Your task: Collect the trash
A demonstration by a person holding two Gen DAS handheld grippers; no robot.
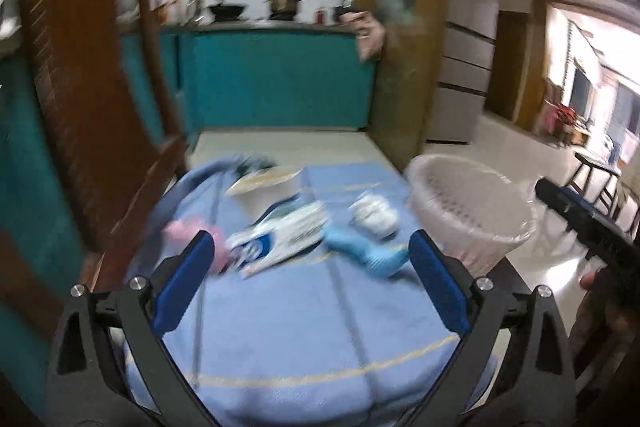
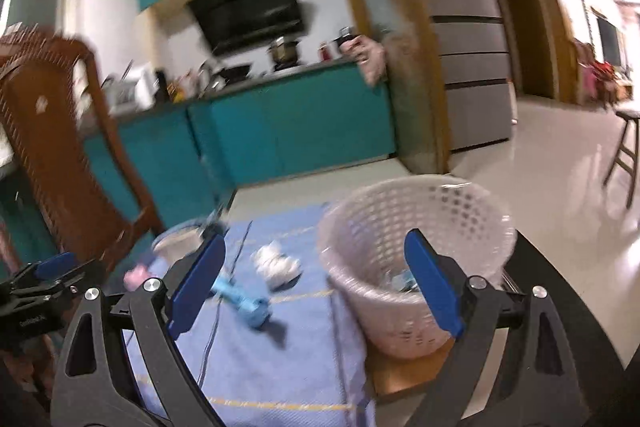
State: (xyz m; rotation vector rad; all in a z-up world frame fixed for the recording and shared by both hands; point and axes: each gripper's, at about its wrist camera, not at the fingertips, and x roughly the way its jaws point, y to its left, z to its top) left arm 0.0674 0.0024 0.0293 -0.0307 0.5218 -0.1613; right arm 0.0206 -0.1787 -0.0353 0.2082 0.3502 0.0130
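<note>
Both grippers hover wide open, empty, over a blue cloth (image 1: 304,327): L gripper (image 1: 312,259) faces a white-blue wrapper (image 1: 280,239), pink scrap (image 1: 188,231) at 9 o'clock, blue scrap (image 1: 368,251) and white wad (image 1: 374,213) toward 2. R gripper (image 2: 316,275) frames the basket (image 2: 416,227) w/ trash inside, at cloth's 3 o'clock edge.

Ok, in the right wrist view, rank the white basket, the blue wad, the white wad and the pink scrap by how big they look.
1. white basket, by far
2. blue wad and white wad: about alike, blur prevents ranking
3. pink scrap, partly hidden
</note>
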